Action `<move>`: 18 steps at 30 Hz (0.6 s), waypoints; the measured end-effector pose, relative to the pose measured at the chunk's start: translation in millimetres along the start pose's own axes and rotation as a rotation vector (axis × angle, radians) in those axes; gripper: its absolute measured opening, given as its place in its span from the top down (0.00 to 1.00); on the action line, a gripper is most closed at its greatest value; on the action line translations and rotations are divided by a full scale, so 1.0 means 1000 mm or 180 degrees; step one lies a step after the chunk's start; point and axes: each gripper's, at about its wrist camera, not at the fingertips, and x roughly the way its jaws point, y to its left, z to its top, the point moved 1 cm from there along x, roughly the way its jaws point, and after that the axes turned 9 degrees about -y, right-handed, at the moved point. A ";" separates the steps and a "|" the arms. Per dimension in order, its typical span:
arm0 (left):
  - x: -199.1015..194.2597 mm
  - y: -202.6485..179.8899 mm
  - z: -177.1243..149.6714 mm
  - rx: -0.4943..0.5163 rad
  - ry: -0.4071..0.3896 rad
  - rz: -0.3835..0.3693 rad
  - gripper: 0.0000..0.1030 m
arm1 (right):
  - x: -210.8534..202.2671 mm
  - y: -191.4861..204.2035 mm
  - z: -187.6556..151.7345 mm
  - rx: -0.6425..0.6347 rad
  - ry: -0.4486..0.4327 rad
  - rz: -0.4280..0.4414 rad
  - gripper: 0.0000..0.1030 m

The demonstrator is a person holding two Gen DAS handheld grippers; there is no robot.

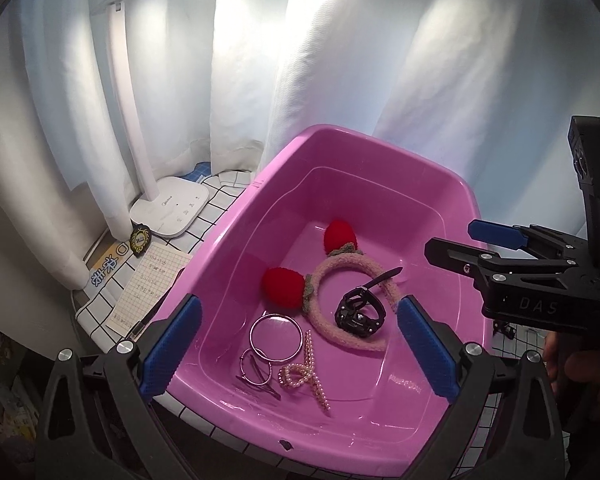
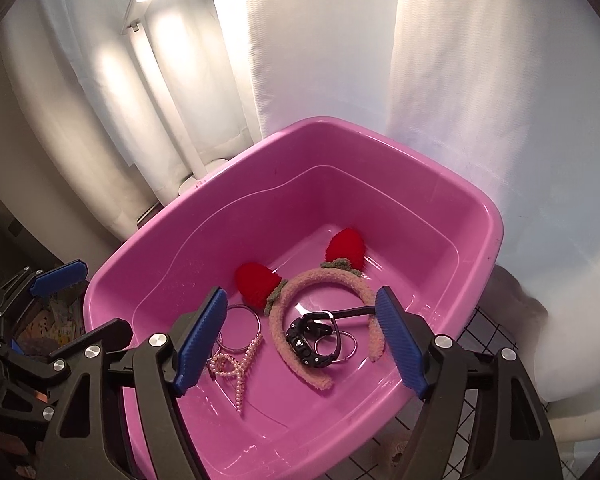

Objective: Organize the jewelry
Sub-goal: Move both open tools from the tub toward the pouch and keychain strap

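A pink plastic basin [image 1: 236, 240] [image 2: 148, 264] holds the jewelry. Inside lie a fuzzy pink headband [image 1: 340, 268] [image 2: 328, 280] with two red strawberry ears, a black watch [image 1: 360, 312] [image 2: 312, 340], a silver bangle [image 1: 276, 332] [image 2: 244, 328], a smaller silver ring [image 1: 256, 368], a pearl piece [image 1: 304, 372] [image 2: 236, 364] and a dark hair pin [image 1: 260, 384]. My left gripper [image 1: 300, 300] [image 2: 88, 304] hangs open above the basin's near side, holding nothing. My right gripper [image 2: 302, 292] [image 1: 456, 240] is open over the watch and headband, clear of both.
A white desk lamp base [image 1: 172, 208] stands left of the basin on a checked cloth [image 1: 220, 208]. Beside it lie a gridded paper note [image 1: 152, 284] and a small badge [image 1: 140, 238]. White curtains [image 1: 340, 60] close off the back. A hand [image 1: 580, 360] grips the right tool.
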 end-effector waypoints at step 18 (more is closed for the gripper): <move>-0.044 -0.106 -0.010 0.0094 -0.0105 -0.0229 0.06 | -0.134 -0.083 -0.083 0.0301 -0.0371 -0.0274 0.27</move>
